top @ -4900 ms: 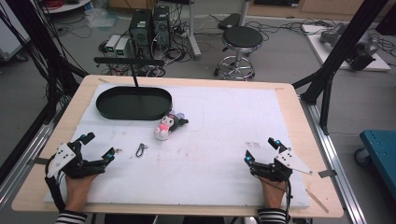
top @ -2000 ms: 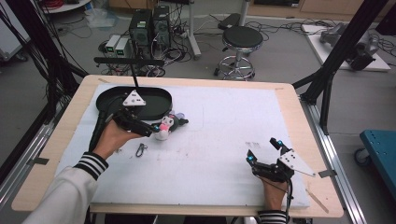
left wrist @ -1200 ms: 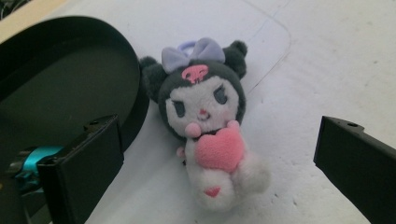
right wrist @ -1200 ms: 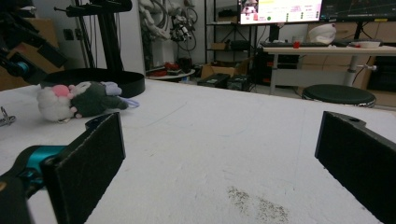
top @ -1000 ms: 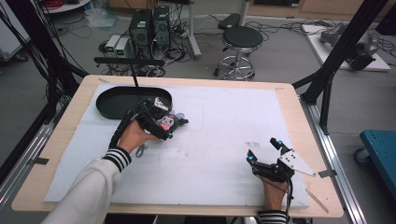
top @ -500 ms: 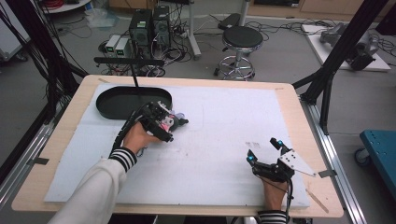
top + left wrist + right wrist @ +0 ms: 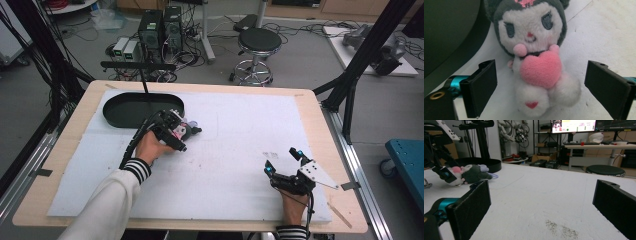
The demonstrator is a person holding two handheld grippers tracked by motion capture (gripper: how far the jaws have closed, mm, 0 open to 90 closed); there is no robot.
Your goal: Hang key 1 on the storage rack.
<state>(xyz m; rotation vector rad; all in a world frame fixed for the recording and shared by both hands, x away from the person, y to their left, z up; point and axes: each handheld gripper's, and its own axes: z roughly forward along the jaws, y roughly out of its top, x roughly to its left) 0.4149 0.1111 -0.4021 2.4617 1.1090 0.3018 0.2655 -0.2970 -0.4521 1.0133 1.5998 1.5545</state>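
Note:
A small plush doll (image 7: pixel 536 62) with a dark hood, white face and pink heart lies on the white sheet. In the high view the plush doll (image 7: pixel 190 129) is just right of the black oval tray (image 7: pixel 125 107). My left gripper (image 7: pixel 544 85) is open and lowered over the doll. One of its pads (image 7: pixel 482 87) stands on each side of the doll's body, and neither touches it. My right gripper (image 7: pixel 282 161) is open and holds nothing, low at the near right of the table. Its own view shows the doll (image 7: pixel 471 175) far off at the left.
The white sheet (image 7: pixel 240 135) covers most of the wooden table. A black post with a crossbar (image 7: pixel 142 75) rises at the tray. A small metal clasp (image 7: pixel 426 184) lies near the doll. A stool (image 7: pixel 257 42) and computers (image 7: pixel 160 25) stand on the floor beyond the far edge.
My left gripper went from the near left corner up past the tray, then came down over the doll. The right gripper has stayed in place.

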